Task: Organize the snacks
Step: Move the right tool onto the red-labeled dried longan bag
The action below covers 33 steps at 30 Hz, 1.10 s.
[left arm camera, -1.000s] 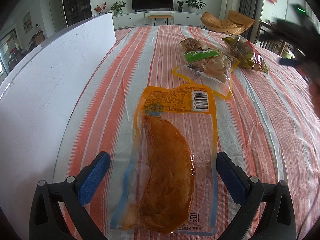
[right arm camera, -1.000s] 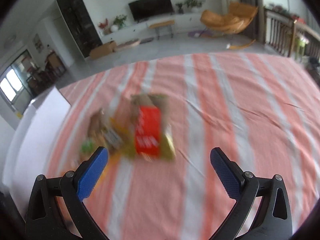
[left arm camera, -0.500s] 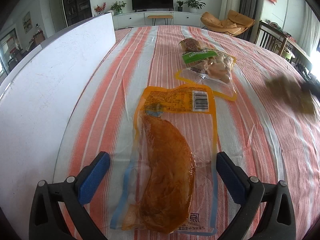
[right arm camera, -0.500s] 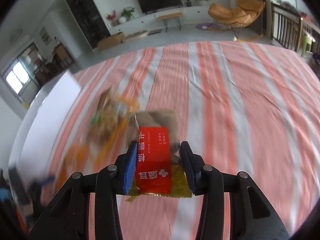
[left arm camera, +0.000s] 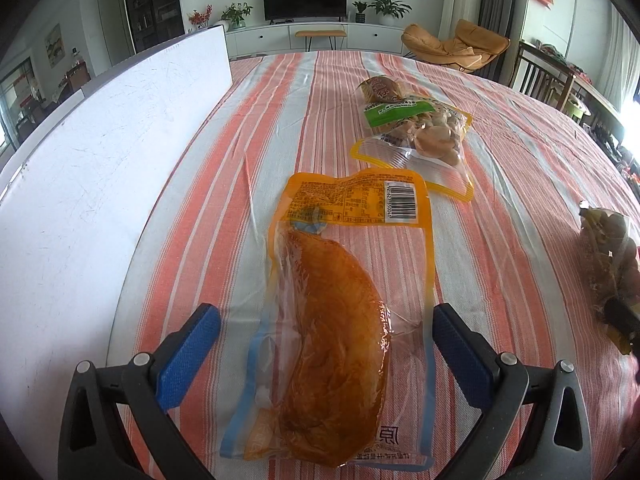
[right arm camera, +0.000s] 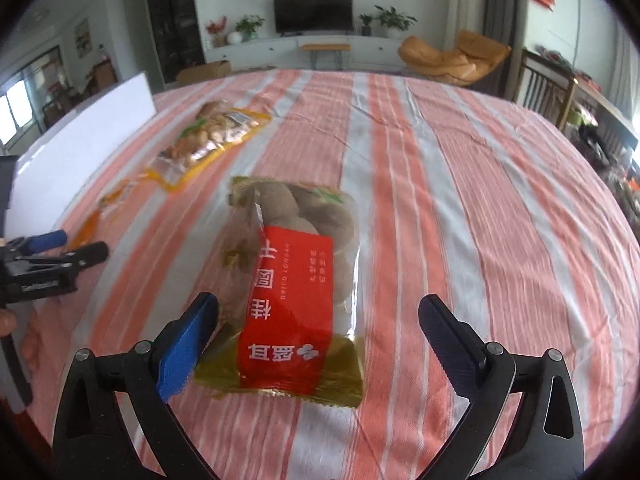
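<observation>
Right wrist: opening gripper [right arm camera: 318, 334] astride red-labelled pouch [right arm camera: 294, 284]

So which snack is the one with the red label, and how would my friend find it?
Look on the orange-and-white striped tablecloth, right between the open blue-padded fingers of the right gripper, whose jaws are opening. There lies a clear bag of round brown fruits. It alone bears a big red label; the others are yellow-edged.
</observation>
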{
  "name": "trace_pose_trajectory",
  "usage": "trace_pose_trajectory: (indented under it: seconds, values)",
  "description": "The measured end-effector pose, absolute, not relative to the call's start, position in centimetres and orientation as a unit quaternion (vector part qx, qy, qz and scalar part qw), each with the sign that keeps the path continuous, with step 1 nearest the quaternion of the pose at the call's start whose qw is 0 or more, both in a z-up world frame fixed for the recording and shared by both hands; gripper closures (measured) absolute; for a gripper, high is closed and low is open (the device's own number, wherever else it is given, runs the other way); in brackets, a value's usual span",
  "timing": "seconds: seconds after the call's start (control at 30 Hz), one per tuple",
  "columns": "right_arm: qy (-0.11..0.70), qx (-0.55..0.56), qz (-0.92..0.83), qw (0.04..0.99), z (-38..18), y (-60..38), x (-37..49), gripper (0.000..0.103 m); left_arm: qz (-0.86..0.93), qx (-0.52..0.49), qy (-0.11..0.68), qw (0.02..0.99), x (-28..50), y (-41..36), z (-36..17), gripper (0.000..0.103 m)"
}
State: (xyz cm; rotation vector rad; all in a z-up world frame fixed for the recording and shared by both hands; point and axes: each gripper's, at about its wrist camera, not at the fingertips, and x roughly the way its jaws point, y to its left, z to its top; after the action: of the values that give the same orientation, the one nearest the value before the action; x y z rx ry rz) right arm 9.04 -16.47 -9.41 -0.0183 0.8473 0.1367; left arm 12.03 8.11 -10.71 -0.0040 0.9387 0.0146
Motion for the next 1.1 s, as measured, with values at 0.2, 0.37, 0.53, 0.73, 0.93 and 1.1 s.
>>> trace_pose_trajectory:
  seconds: [0.2, 0.37, 0.53, 0.73, 0.93, 1.1]
  values:
    - [0.434, 0.013, 0.068, 0.898, -10.7, -16.7, 9.2, 0.002, 0.007, -0.002, 0.452, 0.892, 12.1, 8.1, -10.7, 0.0]
    - [0.441, -0.009, 0.059, 0.895, -10.9, -16.1, 9.1, 0.0, 0.007, -0.002, 0.453, 0.892, 12.1, 8.1, -10.7, 0.0]
    - [0.444, -0.021, 0.056, 0.894, -11.3, -15.9, 9.0, 0.0, 0.007, -0.002, 0.453, 0.892, 12.1, 8.1, -10.7, 0.0]
    - [0.444, -0.021, 0.056, 0.894, -11.3, -15.9, 9.0, 0.0, 0.007, -0.002, 0.453, 0.892, 12.1, 8.1, -10.7, 0.0]
    - [0.444, -0.021, 0.056, 0.894, -11.2, -15.9, 9.0, 0.0, 0.007, -0.002, 0.453, 0.892, 12.1, 8.1, -10.7, 0.0]
    - [0.444, -0.021, 0.056, 0.894, -11.2, -15.9, 9.1, 0.0, 0.007, -0.002, 0.453, 0.892, 12.1, 8.1, -10.7, 0.0]
